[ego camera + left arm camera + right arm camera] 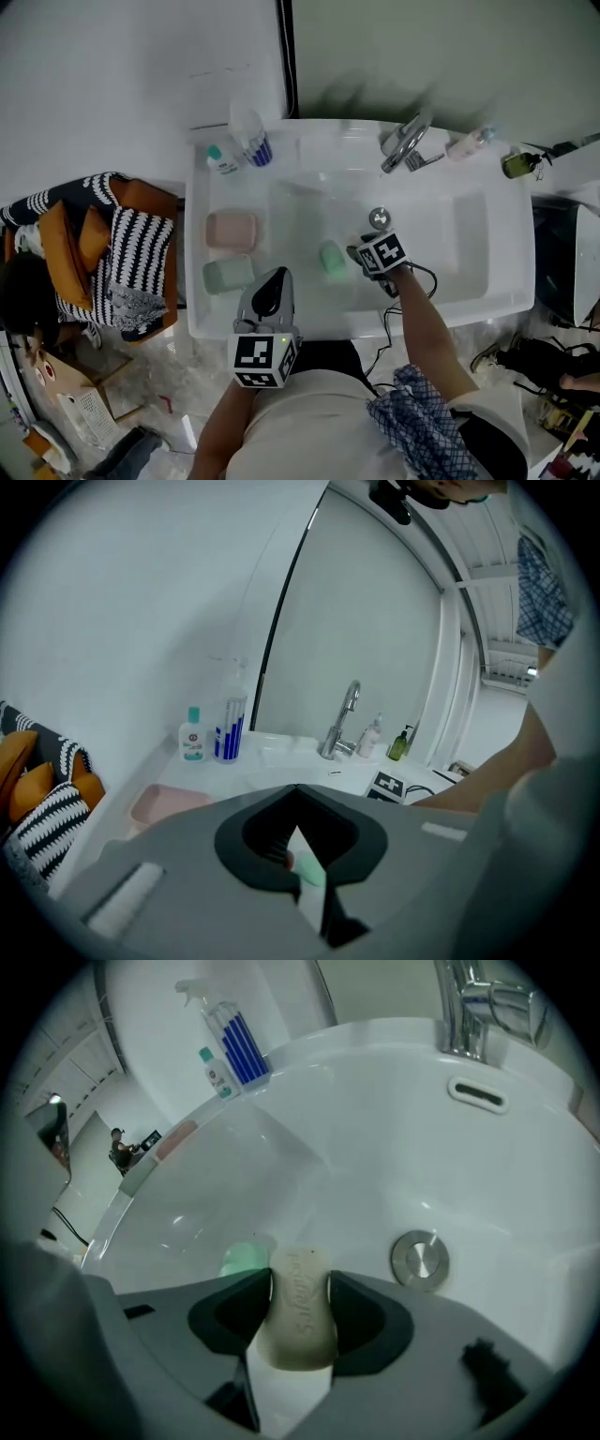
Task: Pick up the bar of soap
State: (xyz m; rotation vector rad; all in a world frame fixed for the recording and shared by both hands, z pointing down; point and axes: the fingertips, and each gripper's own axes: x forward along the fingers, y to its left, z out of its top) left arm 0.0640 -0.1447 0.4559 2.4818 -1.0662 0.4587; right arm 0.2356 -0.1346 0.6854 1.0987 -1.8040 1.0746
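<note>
My right gripper is shut on a cream bar of soap, which stands on edge between the two dark pads just above the basin floor. A green bar of soap lies on the basin floor just beyond it to the left. In the head view the green bar lies mid-basin, with the right gripper touching its right side; the cream bar is hidden there. My left gripper hovers over the basin's front rim, its jaws together and holding nothing. Through the slit of the left gripper a bit of green shows.
The white sink has a chrome faucet at the back and a round drain. A pink soap dish and a green one sit on the left ledge. Bottles stand along the back rim.
</note>
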